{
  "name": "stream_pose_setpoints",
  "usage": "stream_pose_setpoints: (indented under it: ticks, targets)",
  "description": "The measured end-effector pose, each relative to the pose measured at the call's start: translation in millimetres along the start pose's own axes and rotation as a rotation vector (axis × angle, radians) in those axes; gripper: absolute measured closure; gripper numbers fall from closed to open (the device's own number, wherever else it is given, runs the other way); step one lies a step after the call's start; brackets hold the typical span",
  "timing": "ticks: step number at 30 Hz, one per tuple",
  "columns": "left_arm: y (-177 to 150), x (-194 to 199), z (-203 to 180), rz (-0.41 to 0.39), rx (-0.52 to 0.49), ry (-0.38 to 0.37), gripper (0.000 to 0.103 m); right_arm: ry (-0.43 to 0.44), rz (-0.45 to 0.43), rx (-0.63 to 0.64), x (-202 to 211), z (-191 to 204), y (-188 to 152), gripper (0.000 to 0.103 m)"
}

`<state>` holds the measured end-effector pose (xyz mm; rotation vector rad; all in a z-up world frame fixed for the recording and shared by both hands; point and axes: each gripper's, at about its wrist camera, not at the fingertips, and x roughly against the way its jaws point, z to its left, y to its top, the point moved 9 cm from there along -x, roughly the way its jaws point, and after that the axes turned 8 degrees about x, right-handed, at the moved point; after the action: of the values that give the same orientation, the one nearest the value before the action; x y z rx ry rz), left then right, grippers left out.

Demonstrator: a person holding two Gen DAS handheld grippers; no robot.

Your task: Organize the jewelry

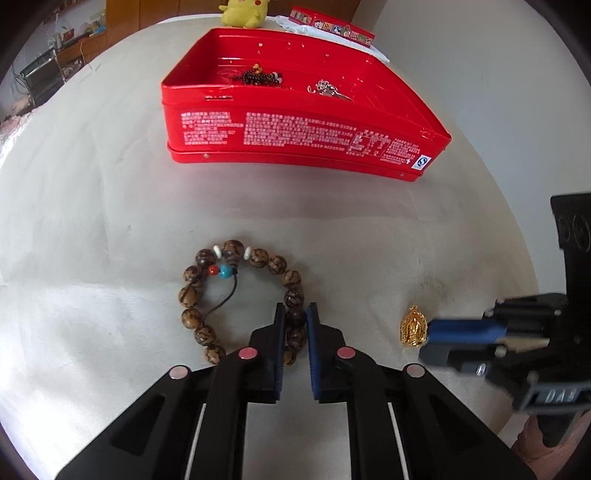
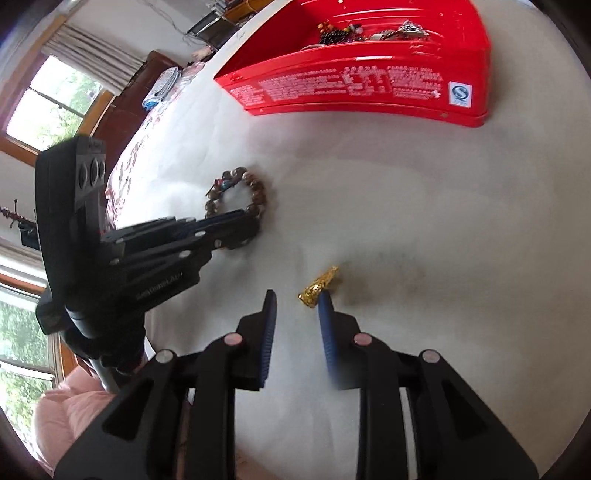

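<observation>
A brown wooden bead bracelet (image 1: 236, 295) with red, blue and white beads lies on the white table. My left gripper (image 1: 295, 314) is shut on the bracelet's right side beads. The bracelet also shows in the right wrist view (image 2: 255, 192). A small gold pendant (image 1: 413, 328) lies to the right. My right gripper (image 2: 297, 297) is open, its right fingertip touching the pendant (image 2: 318, 286); nothing is held between its fingers. The open red tin box (image 1: 295, 129) stands farther back, with a dark bead string (image 1: 258, 76) and a silver chain (image 1: 327, 88) inside.
A yellow plush toy (image 1: 243, 13) and a red lid with pictures (image 1: 332, 24) lie behind the box at the table's far edge. White cloth table surface (image 1: 110, 221) spreads around. Window and furniture are at the left in the right wrist view.
</observation>
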<state>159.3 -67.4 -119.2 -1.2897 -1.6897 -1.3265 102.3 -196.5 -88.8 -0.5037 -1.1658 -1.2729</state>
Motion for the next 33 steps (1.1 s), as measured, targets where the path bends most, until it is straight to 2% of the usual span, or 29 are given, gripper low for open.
stream_pose_setpoints:
  ticks: [4,14,19,23,25,26,29,33]
  targets:
    - [-0.2,1.8,1.2,-0.002,0.005,-0.011,0.092,-0.097,-0.027,-0.015,8.3,-14.0,9.4,0.078]
    - [-1.0,0.9,2.4,0.011,-0.007,-0.017,0.092,-0.160,0.019,-0.028,-6.2,-11.2,3.2,0.077]
    - [1.5,-2.8,-1.1,-0.001,-0.021,0.006,0.091,-0.235,0.032,0.009,-14.1,-9.3,0.7,0.077]
    - [1.2,-2.7,-1.6,-0.010,-0.023,0.006,0.092,-0.320,0.020,0.073,-17.4,-5.4,0.0,0.085]
    - [1.7,-0.6,0.1,-0.004,-0.002,-0.026,0.092,-0.313,0.011,0.067,-16.4,-5.8,-0.1,0.085]
    - [1.9,0.8,0.6,0.003,0.007,-0.048,0.092,-0.290,0.006,0.056,-15.6,-5.9,0.0,0.092]
    - [4.1,10.4,1.0,-0.011,0.021,-0.096,0.092,-0.207,-0.028,0.022,-6.4,-4.0,1.3,0.093]
    - [9.4,30.7,-4.1,-0.057,0.019,-0.136,0.092,-0.183,-0.069,0.022,8.0,-2.8,6.7,0.093]
